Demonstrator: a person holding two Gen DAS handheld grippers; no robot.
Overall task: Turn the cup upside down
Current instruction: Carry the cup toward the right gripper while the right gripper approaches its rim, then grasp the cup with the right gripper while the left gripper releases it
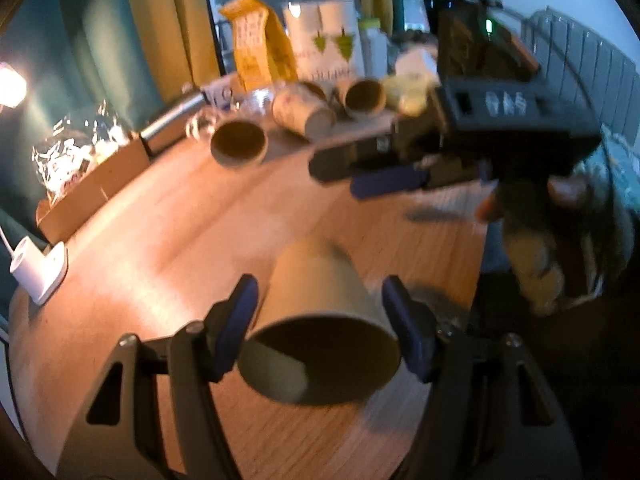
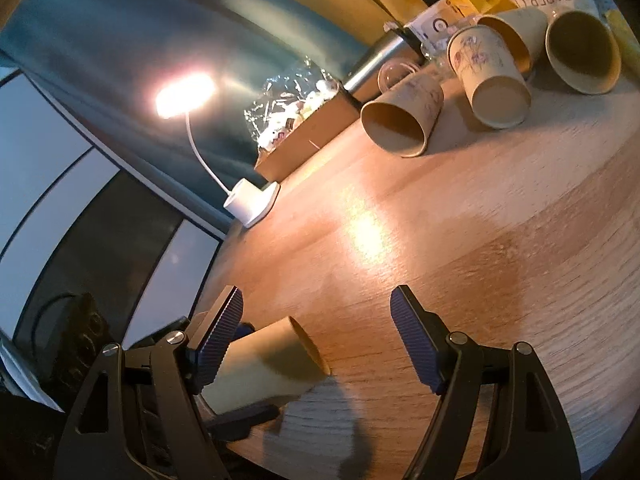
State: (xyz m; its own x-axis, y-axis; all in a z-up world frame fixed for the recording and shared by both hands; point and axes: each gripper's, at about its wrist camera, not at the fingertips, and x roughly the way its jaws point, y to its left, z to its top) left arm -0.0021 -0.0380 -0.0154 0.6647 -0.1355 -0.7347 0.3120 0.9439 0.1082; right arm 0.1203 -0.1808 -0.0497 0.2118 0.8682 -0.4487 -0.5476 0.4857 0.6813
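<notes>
A plain paper cup (image 1: 320, 320) is tilted on its side between the fingers of my left gripper (image 1: 320, 328), its open mouth toward the camera. The blue pads stand close to the cup on both sides; I cannot tell whether they press it. In the right wrist view the same cup (image 2: 268, 364) shows at the lower left, held above the wooden table (image 2: 440, 240) by the left gripper's fingers. My right gripper (image 2: 316, 340) is open and empty; it also shows in the left wrist view (image 1: 360, 176) above the table's middle.
Several paper cups (image 2: 400, 120) lie on their sides at the table's far edge, next to a yellow bag (image 1: 260, 44) and a white bag (image 1: 324, 40). A cardboard box (image 1: 88, 188) and a white lamp base (image 1: 40, 276) sit on the left.
</notes>
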